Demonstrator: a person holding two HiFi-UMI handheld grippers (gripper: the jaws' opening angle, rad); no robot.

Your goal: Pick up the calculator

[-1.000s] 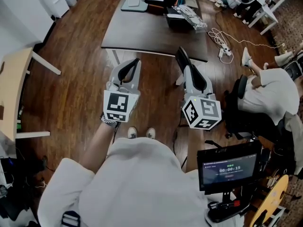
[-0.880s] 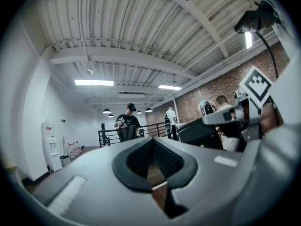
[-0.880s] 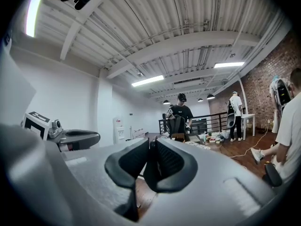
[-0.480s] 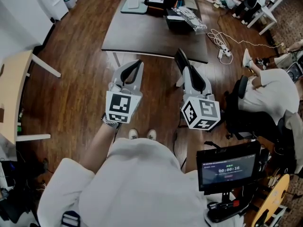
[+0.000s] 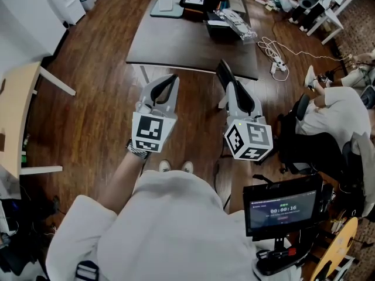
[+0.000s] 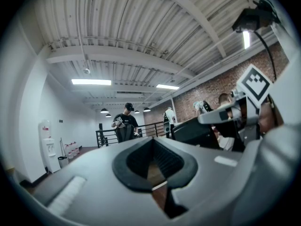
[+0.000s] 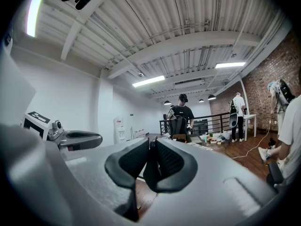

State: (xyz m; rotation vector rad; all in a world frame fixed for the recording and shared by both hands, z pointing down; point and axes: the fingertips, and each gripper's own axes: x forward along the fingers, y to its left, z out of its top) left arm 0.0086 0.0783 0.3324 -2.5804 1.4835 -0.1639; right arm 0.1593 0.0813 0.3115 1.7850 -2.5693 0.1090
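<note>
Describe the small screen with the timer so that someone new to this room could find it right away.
From the dark table at the top of the head view, drop to the bottom right corner, past the seated person in white. A black monitor stands there on a stand. It is the only lit screen, and it shows timer digits.

floor [image 5: 88, 98]: glossy wood planks | table [image 5: 176, 45]: matt dark top | left gripper [image 5: 170, 78]: smooth grey plastic
</note>
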